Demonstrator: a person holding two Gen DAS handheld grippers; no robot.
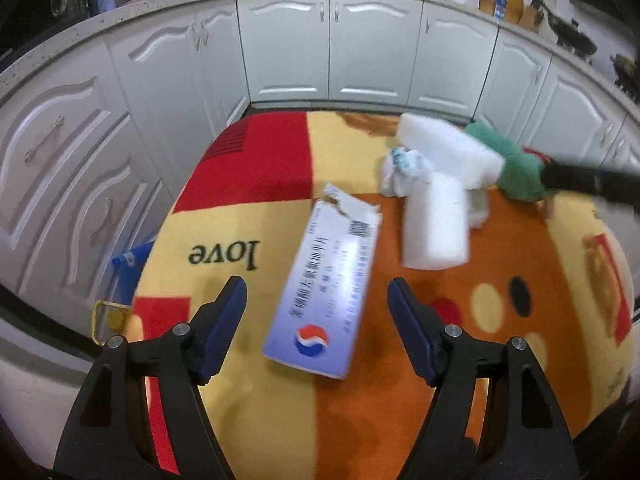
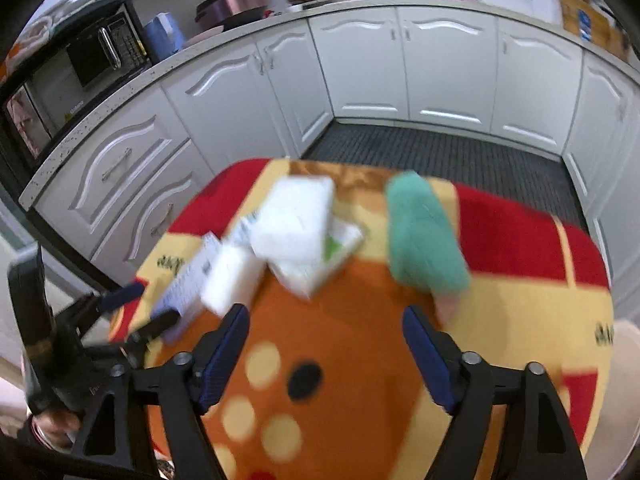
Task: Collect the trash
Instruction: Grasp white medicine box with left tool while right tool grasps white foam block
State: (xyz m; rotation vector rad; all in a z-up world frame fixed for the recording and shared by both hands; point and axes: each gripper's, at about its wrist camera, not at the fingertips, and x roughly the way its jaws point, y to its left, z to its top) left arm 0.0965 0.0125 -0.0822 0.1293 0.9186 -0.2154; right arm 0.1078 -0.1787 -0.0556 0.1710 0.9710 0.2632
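White kitchen cabinets [image 1: 370,48] ringed your desk [image 1: 260,216]; both jaws stood wide, empty. Flat pale-blue cardboard box [image 1: 326,292] looked light, stiff: pinch its long edges.

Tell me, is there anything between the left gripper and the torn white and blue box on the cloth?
Nothing visible is in the way. The left gripper is open and empty, and the torn box lies flat on the cloth straight ahead of its jaws. The white foam blocks lie apart, to its right.
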